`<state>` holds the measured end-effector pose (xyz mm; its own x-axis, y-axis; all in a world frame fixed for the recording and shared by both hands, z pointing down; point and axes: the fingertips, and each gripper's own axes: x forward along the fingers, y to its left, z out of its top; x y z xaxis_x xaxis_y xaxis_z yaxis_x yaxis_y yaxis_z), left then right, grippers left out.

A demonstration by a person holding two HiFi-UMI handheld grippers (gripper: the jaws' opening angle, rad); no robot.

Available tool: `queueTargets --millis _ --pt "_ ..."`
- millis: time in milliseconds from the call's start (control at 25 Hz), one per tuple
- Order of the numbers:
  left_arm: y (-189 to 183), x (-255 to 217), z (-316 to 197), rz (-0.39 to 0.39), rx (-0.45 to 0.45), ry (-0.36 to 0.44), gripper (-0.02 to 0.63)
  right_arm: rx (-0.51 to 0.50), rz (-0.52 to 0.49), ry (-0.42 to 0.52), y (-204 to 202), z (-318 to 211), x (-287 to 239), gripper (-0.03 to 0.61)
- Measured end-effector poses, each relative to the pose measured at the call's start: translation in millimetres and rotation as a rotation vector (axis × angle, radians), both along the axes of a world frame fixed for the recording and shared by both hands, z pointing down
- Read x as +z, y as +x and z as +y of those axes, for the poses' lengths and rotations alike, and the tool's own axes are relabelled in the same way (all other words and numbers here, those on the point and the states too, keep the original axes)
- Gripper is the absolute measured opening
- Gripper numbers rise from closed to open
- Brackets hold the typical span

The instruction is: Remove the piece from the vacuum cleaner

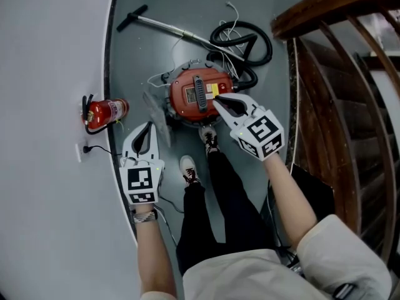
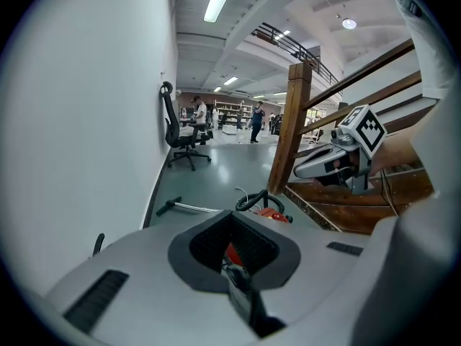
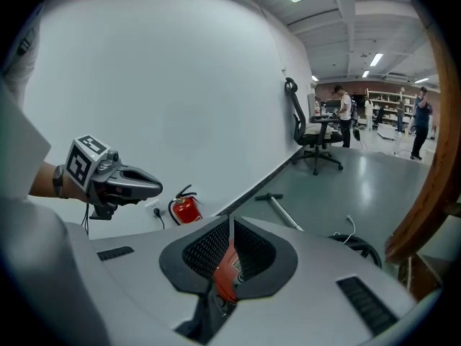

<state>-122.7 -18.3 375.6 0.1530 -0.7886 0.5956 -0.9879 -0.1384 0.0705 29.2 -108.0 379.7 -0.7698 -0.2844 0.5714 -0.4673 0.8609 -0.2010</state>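
Note:
A red canister vacuum cleaner [image 1: 195,95] with a black handle on top sits on the grey floor, its black hose [image 1: 245,42] coiled behind it. It also shows small in the left gripper view [image 2: 272,213] and through the jaw gap in the right gripper view [image 3: 227,267]. My right gripper [image 1: 219,100] is shut and empty, and its tip overlaps the vacuum's right side in the head view. My left gripper [image 1: 149,127] is shut and empty, held to the left of the vacuum near a greyish flat part [image 1: 155,109]. Whether either touches the vacuum I cannot tell.
A metal wand [image 1: 167,26] lies behind the vacuum. A red fire extinguisher [image 1: 107,112] stands at the white wall [image 1: 50,74] on the left. A wooden stair railing [image 1: 337,74] runs along the right. The person's legs and shoes [image 1: 189,167] are just in front of the vacuum.

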Motion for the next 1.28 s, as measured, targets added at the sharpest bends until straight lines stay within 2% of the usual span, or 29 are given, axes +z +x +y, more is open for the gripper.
queueTargets --millis 200,680,760,880,1200,1240,1280 --pt "7 30 2 0.023 -0.002 -0.038 -0.002 0.039 0.002 -0.089 4 -6 36 0.032" --pt "17 80 7 0.068 0.000 -0.111 -0.002 0.055 0.019 -0.192 4 -9 89 0.038" --pt "19 89 8 0.076 0.006 -0.120 -0.002 0.066 0.001 -0.216 4 -10 97 0.056" --pt "19 103 10 0.084 -0.005 -0.135 -0.002 0.082 -0.012 -0.240 3 -14 110 0.120" --pt "18 141 17 0.110 -0.080 -0.172 0.002 0.088 0.008 -0.292 4 -12 149 0.135" --pt "19 145 18 0.118 -0.083 -0.181 0.031 0.092 0.014 -0.307 4 -12 155 0.137" --pt "21 150 18 0.126 -0.083 -0.190 0.091 0.101 0.022 -0.320 6 -13 161 0.137"
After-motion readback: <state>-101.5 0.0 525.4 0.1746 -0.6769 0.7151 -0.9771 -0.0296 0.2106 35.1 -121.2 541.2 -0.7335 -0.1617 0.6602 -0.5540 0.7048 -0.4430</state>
